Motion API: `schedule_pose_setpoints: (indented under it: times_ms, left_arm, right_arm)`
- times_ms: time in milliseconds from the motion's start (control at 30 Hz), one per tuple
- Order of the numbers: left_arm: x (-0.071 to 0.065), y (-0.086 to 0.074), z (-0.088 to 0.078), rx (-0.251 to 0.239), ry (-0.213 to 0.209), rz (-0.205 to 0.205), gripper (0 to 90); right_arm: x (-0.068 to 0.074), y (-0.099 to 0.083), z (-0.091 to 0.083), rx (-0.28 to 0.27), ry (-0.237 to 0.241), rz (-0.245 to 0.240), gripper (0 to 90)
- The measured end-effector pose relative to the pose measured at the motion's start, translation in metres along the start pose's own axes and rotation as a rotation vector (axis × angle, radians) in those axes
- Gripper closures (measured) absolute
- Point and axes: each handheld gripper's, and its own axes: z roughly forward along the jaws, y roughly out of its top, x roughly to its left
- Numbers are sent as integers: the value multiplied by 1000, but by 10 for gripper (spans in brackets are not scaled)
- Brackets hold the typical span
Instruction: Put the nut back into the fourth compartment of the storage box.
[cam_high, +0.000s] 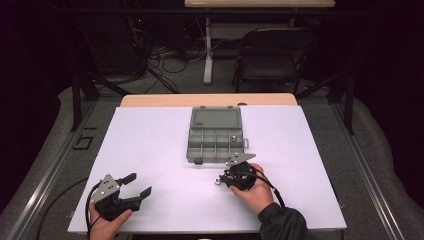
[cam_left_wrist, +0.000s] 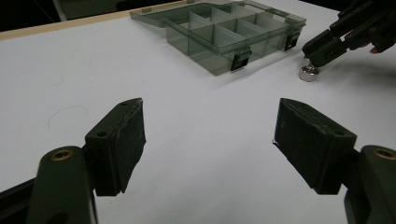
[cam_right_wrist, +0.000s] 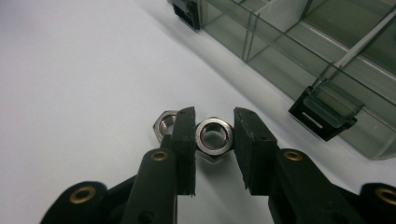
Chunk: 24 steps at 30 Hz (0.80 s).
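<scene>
1. The right gripper (cam_right_wrist: 214, 140) is down low on the desk (cam_high: 150, 150), just off the near edge of the compartment box (cam_high: 216, 134), and its jaws are clamped on a steel hex nut (cam_right_wrist: 214, 136).
2. In the right gripper view the pads press that nut from both sides, and the nut sits flat with its hole facing up.
3. A second hex nut (cam_right_wrist: 164, 125) lies on the desk just outside the left-hand jaw in that view, touching or nearly touching it; which one, I cannot tell.
4. From the left gripper view the right gripper (cam_left_wrist: 322, 49) tips down onto a nut (cam_left_wrist: 308, 73) resting on the white surface, near the box's front latch.
5. The box stands open in the middle of the desk, toward the far edge, its lid laid back flat away from the person.
6. 1 small metal piece (cam_high: 232, 138) sits in a compartment on the box's right side.
7. The left gripper (cam_high: 136, 184) rests by the near left corner of the desk, jaws spread wide with nothing between them.
8. The left gripper view confirms it: both pads (cam_left_wrist: 122, 144) stand well apart over bare white desk.
</scene>
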Motion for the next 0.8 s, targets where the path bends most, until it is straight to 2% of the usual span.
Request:
schedule_pose_setpoints:
  times_ms: [133,233,267,300,333,400,433,467,500,533,567,600,633,767,800]
  left_arm:
    - [0,0,0,-2,2,-2,248]
    - [0,0,0,-3,3,-2,248]
    - [0,0,-1,-4,3,-5,248]
    - [0,0,-1,-4,3,-5,249]
    - [0,0,0,-4,4,-7,248]
    - [0,0,0,-4,4,-8,249]
    - [0,0,0,-4,4,-8,248]
    - [0,0,0,-4,4,-8,248]
    - [0,0,0,-4,5,-8,248]
    - [0,0,0,-4,6,-7,248]
    - [0,0,0,-4,6,-7,250]
    - [0,0,0,-4,6,-7,250]
    - [0,0,0,-4,7,-8,250]
    - [0,0,0,-5,7,-9,250]
    - [0,0,0,-4,7,-9,250]
  right_arm:
    - [2,4,-9,2,6,-11,705]
    - [2,6,-15,15,13,-17,704]
    - [2,7,-22,33,12,-28,704]
    - [2,6,-23,-9,12,-21,704]
    - [2,8,-28,19,12,-26,705]
    - [2,9,-31,22,14,-28,705]
    - [2,9,-31,-28,10,-23,705]
    - [2,12,-38,42,11,-38,704]
    - [3,11,-35,-45,4,-28,705]
    - [2,16,-43,37,8,-46,705]
    - [2,18,-43,-38,2,-42,705]
    - [2,18,-43,-38,2,-42,705]
    - [2,21,-46,-13,3,-50,704]
    - [-2,30,-50,-10,-1,-60,704]
    - [-3,33,-50,-24,-1,-53,704]
